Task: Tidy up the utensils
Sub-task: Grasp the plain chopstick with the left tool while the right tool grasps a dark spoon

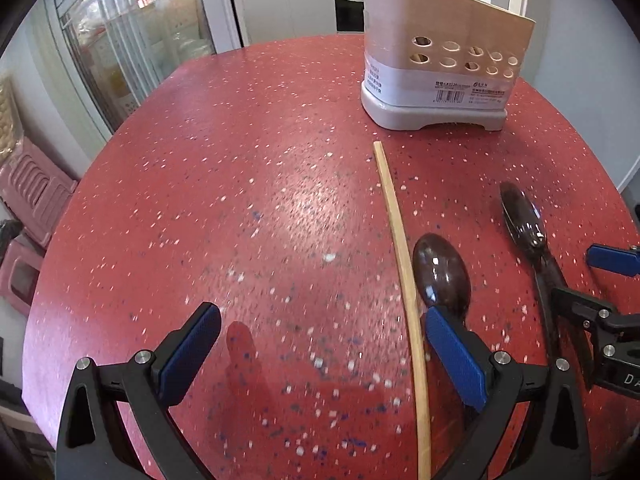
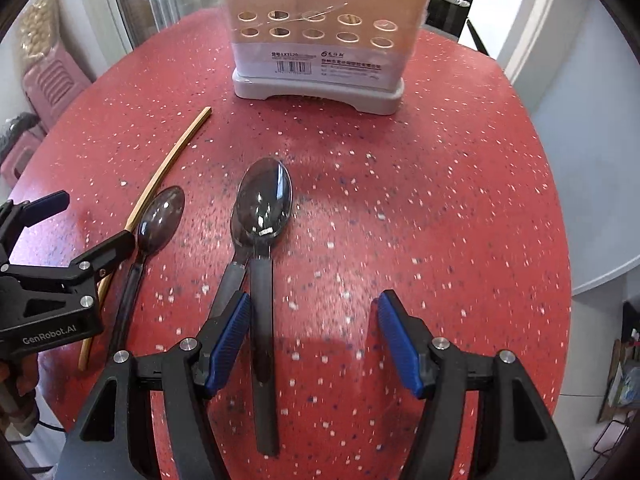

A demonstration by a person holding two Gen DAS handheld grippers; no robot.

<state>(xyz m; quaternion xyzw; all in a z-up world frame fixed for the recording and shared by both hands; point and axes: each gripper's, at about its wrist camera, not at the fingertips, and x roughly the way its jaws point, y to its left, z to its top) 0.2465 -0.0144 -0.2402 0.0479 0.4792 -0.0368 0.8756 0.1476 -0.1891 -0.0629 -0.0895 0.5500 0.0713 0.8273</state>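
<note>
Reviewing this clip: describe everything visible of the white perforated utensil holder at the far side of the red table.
The white plastic utensil holder stands upright on the red speckled table, beyond the utensils, touched by neither gripper. Its cream upper body has two rows of round holes; below them a white label band carries a barcode and print. It sits on a grey footed base arched along the bottom edge. Through the holes some utensils show faintly inside.

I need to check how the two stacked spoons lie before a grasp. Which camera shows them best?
The right wrist view: the stacked spoons lie centred, bowls overlapping and handles splaying apart toward the open right gripper. The left wrist view shows them only obliquely at its right edge, handles partly hidden behind that gripper.
</note>
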